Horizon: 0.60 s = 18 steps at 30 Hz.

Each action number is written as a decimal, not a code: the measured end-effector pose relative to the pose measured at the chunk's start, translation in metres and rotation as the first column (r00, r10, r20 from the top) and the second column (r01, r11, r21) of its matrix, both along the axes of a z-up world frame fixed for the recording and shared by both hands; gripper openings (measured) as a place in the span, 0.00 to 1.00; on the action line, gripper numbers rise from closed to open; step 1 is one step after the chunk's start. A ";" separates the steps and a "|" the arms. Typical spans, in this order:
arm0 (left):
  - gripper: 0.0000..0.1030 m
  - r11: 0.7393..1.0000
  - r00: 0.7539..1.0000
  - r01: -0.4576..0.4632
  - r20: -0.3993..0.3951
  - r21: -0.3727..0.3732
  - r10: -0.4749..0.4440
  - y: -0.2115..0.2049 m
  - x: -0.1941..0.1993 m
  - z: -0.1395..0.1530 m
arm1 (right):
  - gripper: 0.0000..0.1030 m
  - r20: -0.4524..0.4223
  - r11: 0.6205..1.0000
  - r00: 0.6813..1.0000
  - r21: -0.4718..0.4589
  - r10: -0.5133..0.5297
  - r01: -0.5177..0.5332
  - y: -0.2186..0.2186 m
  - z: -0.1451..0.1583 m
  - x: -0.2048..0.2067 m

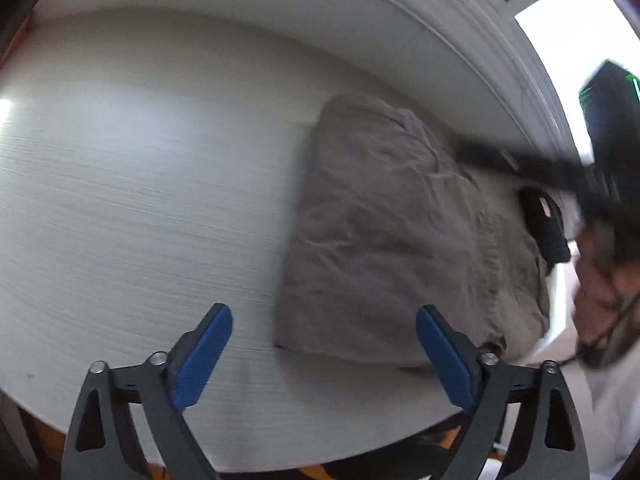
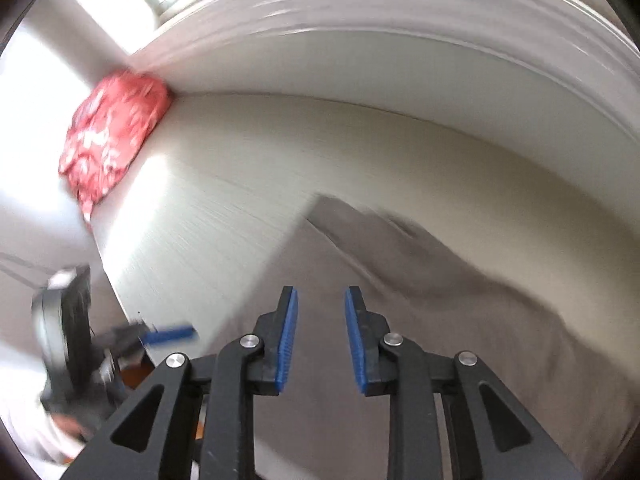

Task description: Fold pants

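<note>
The grey-brown pants [image 1: 400,232] lie folded into a thick, rumpled bundle on the pale wood-grain counter [image 1: 140,200], close to the white wall [image 1: 280,28] along the counter's far edge. Creases run across the top layer, and the near edge is a soft rounded fold.

The left tool [image 1: 324,340] hangs over the counter with its blue pads wide apart and nothing between them, the bundle just beyond its right pad.

The right tool [image 2: 321,320] hovers over the pants with its pads narrowly apart, gripping nothing.

A red patterned cloth [image 2: 112,132] sits at the counter's far corner against the wall.
</note>
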<state>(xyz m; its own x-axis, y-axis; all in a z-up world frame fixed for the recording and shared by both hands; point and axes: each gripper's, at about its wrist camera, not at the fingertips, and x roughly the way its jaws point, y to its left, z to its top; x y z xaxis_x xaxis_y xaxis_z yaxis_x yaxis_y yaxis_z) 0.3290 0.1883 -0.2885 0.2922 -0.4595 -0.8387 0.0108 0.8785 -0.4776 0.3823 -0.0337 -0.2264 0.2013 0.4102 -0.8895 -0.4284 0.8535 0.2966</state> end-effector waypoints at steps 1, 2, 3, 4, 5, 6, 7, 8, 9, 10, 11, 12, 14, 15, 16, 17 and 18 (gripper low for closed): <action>0.74 1.000 1.000 0.019 -0.015 0.011 -0.019 -0.005 0.002 -0.007 | 0.20 -0.025 0.999 0.999 -0.017 0.043 -0.044 0.017 -0.010 0.008; 0.65 0.999 0.998 0.046 -0.037 0.020 -0.045 -0.012 0.004 -0.013 | 0.19 -0.049 0.997 0.997 -0.036 0.067 -0.069 0.026 -0.020 0.011; 0.64 0.998 0.997 0.063 -0.050 0.026 -0.062 -0.023 0.000 -0.013 | 0.19 -0.065 0.995 0.995 -0.060 0.078 -0.081 0.028 -0.025 0.011; 0.64 0.997 0.996 0.071 -0.055 0.037 -0.069 -0.026 0.001 -0.016 | 0.19 -0.080 0.990 0.994 -0.106 0.080 -0.089 0.033 -0.035 0.015; 0.64 0.997 0.996 0.073 -0.049 0.037 -0.071 -0.027 0.000 -0.016 | 0.15 -0.086 0.987 0.993 -0.134 0.078 -0.089 0.034 -0.044 0.015; 0.64 0.996 0.995 0.080 -0.055 0.040 -0.078 -0.028 0.001 -0.016 | 0.14 -0.094 0.986 0.994 -0.147 0.063 -0.076 0.031 -0.055 0.015; 0.64 0.996 0.995 0.082 -0.062 0.040 -0.079 -0.028 0.000 -0.016 | 0.07 -0.103 0.988 0.994 -0.142 0.041 -0.056 0.026 -0.061 0.016; 0.64 0.996 0.994 0.084 -0.068 0.043 -0.081 -0.029 0.000 -0.016 | 0.00 -0.119 0.992 0.993 -0.127 0.001 -0.016 0.016 -0.069 0.018; 0.63 0.995 0.994 0.089 -0.069 0.051 -0.085 -0.031 0.000 -0.016 | 0.00 -0.127 0.994 0.992 -0.107 -0.027 0.013 0.017 -0.074 0.020; 0.63 0.993 0.993 0.096 -0.068 0.068 -0.091 -0.034 -0.001 -0.015 | 0.00 -0.141 0.998 0.988 -0.050 -0.057 0.050 0.007 -0.075 0.016; 0.63 0.991 0.993 0.103 -0.071 0.085 -0.097 -0.037 -0.001 -0.015 | 0.00 -0.156 0.997 0.985 -0.017 -0.075 0.073 0.001 -0.076 0.015; 0.64 0.990 0.992 0.103 -0.079 0.094 -0.096 -0.039 -0.001 -0.015 | 0.00 -0.155 0.996 0.984 -0.002 -0.088 0.088 -0.004 -0.073 0.013; 0.63 0.991 0.991 0.102 -0.093 0.090 -0.093 -0.039 -0.001 -0.012 | 0.00 -0.117 0.997 0.990 -0.015 -0.082 0.081 -0.011 -0.060 -0.002; 0.63 0.992 0.992 0.096 -0.086 0.087 -0.089 -0.038 -0.002 -0.005 | 0.02 -0.104 0.997 0.991 -0.004 -0.079 0.079 -0.016 -0.050 -0.011; 0.63 0.992 0.994 0.089 -0.069 0.085 -0.083 -0.038 0.000 0.003 | 0.02 -0.083 0.997 0.993 0.008 -0.079 0.080 -0.024 -0.045 -0.015; 0.63 0.993 0.996 0.078 -0.044 0.087 -0.075 -0.035 -0.001 0.012 | 0.03 -0.051 0.996 0.995 0.021 -0.082 0.083 -0.035 -0.035 -0.028; 0.63 0.994 0.998 0.066 -0.023 0.088 -0.065 -0.031 -0.002 0.019 | 0.04 -0.036 0.995 0.995 0.029 -0.090 0.091 -0.043 -0.029 -0.031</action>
